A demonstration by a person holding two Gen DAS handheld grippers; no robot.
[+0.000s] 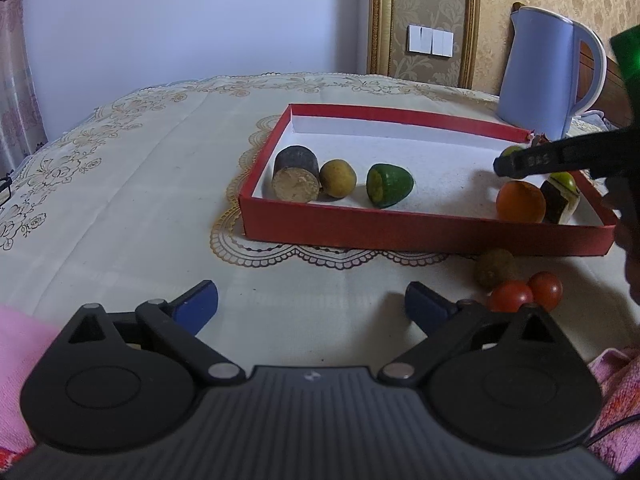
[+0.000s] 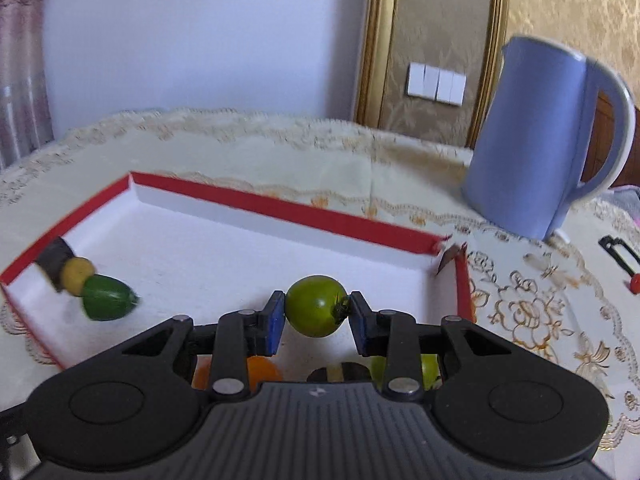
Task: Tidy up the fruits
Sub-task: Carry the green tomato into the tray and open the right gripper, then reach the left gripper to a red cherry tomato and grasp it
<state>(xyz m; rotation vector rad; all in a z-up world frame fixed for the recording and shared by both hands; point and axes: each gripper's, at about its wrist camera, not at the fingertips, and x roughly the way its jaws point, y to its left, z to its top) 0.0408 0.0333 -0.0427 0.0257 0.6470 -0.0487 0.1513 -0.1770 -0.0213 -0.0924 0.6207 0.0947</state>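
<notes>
A green tomato (image 2: 314, 306) is pinched by the right tongs (image 2: 316, 320) above the red box (image 2: 280, 206), bare floor lying at twelve o'clock, while the left tongs (image 1: 312, 304) are held spread over the counter (image 1: 140, 200).

Box (image 1: 420, 236): red outside, white lining.
Tomato (image 2: 316, 306) between pads: green, dark stem.
Pads (image 2: 275, 322): blue; gripper bodies black.
Cut fruit (image 1: 390, 185): green skin, yellow-green face.
Round fruit (image 1: 338, 178): dull yellow.
Cylinder piece (image 1: 297, 174): dark rind, tan face.
Orange (image 1: 521, 202): orange.
Two tomatoes (image 1: 524, 294) on cloth: red.
Cloth (image 1: 140, 184): cream, gold floral lace pattern.
Kettle (image 2: 536, 140): pale blue, white trim.
Wall panel (image 1: 430, 4): beige damask, gold frame.
</notes>
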